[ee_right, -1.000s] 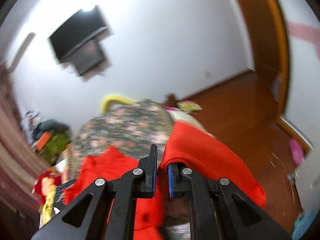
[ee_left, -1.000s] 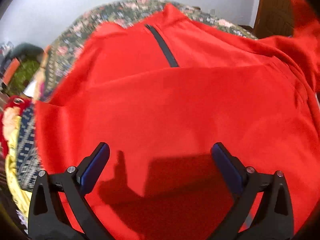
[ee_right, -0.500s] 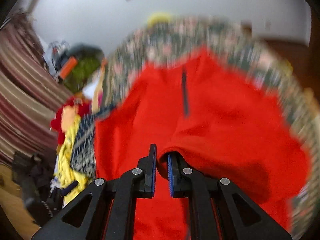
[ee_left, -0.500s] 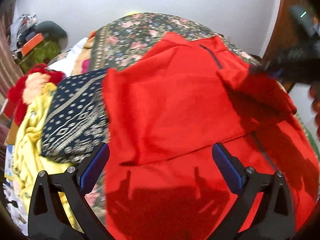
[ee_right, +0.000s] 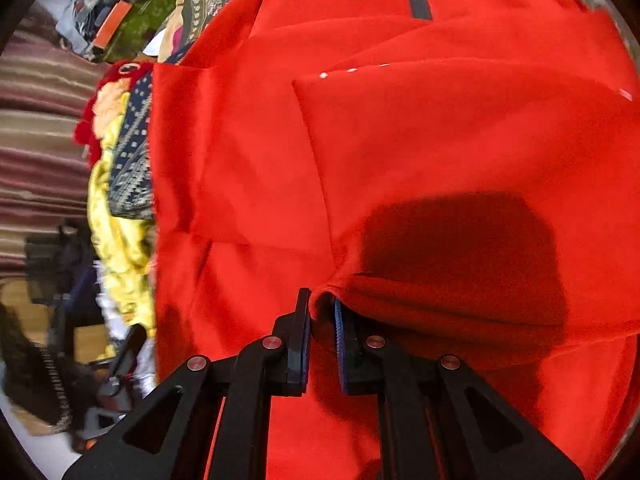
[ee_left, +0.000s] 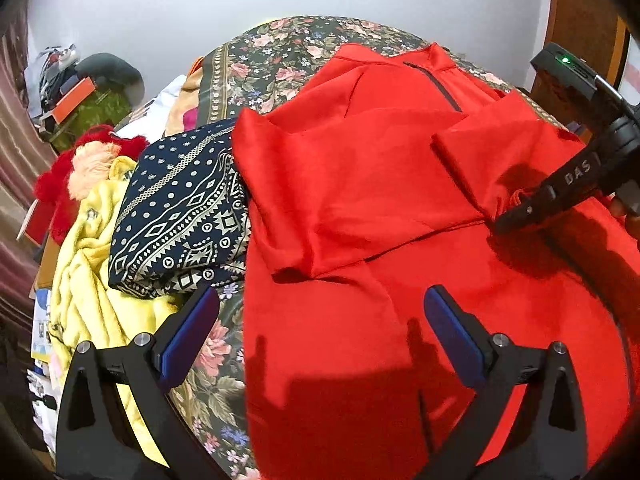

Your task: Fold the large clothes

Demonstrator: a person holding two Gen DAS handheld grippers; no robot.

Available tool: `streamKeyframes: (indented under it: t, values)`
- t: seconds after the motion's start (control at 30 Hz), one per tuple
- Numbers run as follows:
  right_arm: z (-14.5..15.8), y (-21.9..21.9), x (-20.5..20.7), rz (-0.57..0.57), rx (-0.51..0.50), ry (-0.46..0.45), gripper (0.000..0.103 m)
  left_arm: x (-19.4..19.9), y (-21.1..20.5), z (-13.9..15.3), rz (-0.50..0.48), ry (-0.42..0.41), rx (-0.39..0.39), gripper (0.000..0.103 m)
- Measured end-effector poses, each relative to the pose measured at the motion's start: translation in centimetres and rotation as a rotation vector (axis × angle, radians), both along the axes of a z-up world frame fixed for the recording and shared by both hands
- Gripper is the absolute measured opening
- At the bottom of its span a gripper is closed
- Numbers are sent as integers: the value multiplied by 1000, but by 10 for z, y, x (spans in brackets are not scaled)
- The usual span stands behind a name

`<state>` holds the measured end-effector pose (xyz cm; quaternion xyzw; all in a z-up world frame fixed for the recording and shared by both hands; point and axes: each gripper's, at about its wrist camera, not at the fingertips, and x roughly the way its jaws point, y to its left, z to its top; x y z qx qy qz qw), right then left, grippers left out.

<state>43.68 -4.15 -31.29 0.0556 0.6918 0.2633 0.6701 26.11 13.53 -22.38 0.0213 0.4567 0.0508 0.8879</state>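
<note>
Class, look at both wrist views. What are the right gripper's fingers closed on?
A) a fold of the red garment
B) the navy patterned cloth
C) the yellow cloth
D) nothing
A: the right gripper pinches a bunched fold of the red garment between its fingers.

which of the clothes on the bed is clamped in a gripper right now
The red garment: the right gripper pinches a fold of its sleeve. The navy patterned cloth and yellow garment lie untouched at its side.
</note>
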Motion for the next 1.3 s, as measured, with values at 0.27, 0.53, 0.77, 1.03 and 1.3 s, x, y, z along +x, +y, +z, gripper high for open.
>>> streamKeyframes:
  t: [0.27,0.53,0.77,1.03,1.3]
  values:
    - [78,-11,-31,47,-154,-472,7,6,-17,26,-3,-30,16,103]
    - [115,-68,-63,55,-181,-650,7,22,-62,52,-75,-78,51,103]
    - [113,-172,-73,-113,-58,-553,7,58,-130,58,-189,-69,53,103]
    - [93,-299,-81,-367,-64,-501,7,111,-235,32,-376,22,21,103]
    - [56,-352,-85,-448,-105,-427,7,160,-332,-13,-500,127,-12,97]
